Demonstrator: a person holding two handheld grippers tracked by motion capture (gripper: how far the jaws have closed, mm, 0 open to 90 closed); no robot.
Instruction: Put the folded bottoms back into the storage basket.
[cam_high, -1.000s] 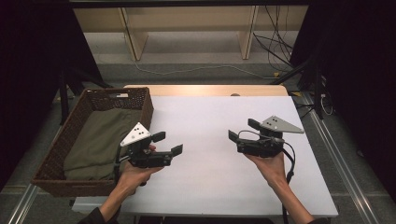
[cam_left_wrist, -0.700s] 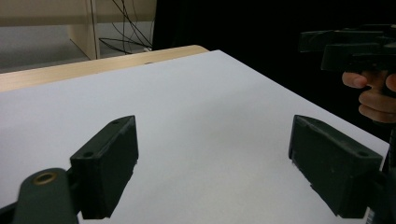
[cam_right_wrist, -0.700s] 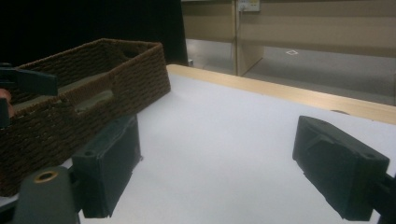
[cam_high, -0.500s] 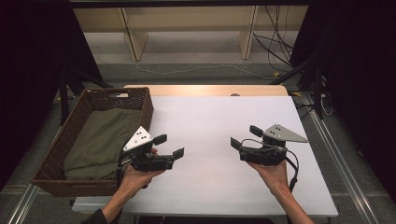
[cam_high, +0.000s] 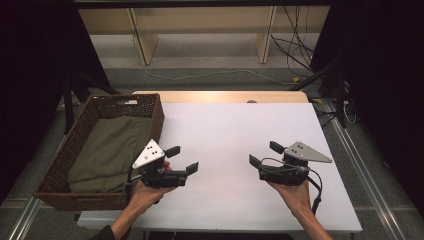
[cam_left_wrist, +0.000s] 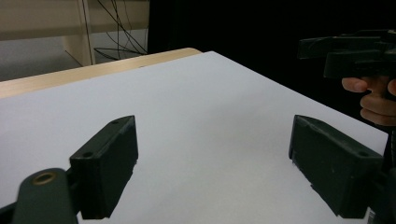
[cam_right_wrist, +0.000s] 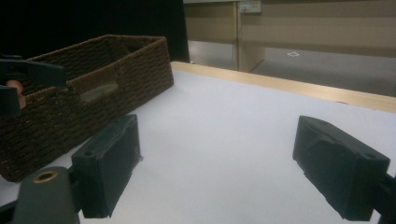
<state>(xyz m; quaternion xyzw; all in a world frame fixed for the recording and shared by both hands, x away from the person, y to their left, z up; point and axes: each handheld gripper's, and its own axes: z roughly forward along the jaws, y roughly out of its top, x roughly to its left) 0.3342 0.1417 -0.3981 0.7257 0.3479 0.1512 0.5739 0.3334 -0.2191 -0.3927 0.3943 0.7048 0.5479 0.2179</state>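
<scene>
A person's two hands hold both grippers low over the white table (cam_high: 225, 125). My left gripper (cam_high: 182, 159) is open beside the basket's near right corner and holds nothing. In the left gripper view its jaws stand wide apart over bare tabletop (cam_left_wrist: 219, 158), and the other gripper (cam_left_wrist: 355, 51) shows at the upper right. My right gripper (cam_high: 265, 154) is open too and points left across the table. The right gripper view has this gripper (cam_right_wrist: 217, 163) over bare table, facing the basket (cam_right_wrist: 93, 98).
A brown wicker basket (cam_high: 156, 120) stands at the table's left side with a folded olive-green cloth (cam_high: 107, 150) in it. A wooden strip (cam_high: 220, 96) runs along the far edge. Beyond it are shelf legs and loose cables (cam_high: 295, 55) on the floor.
Both hands have drawn the grippers a little toward the near edge of the table. Both pairs of jaws have stayed open.
</scene>
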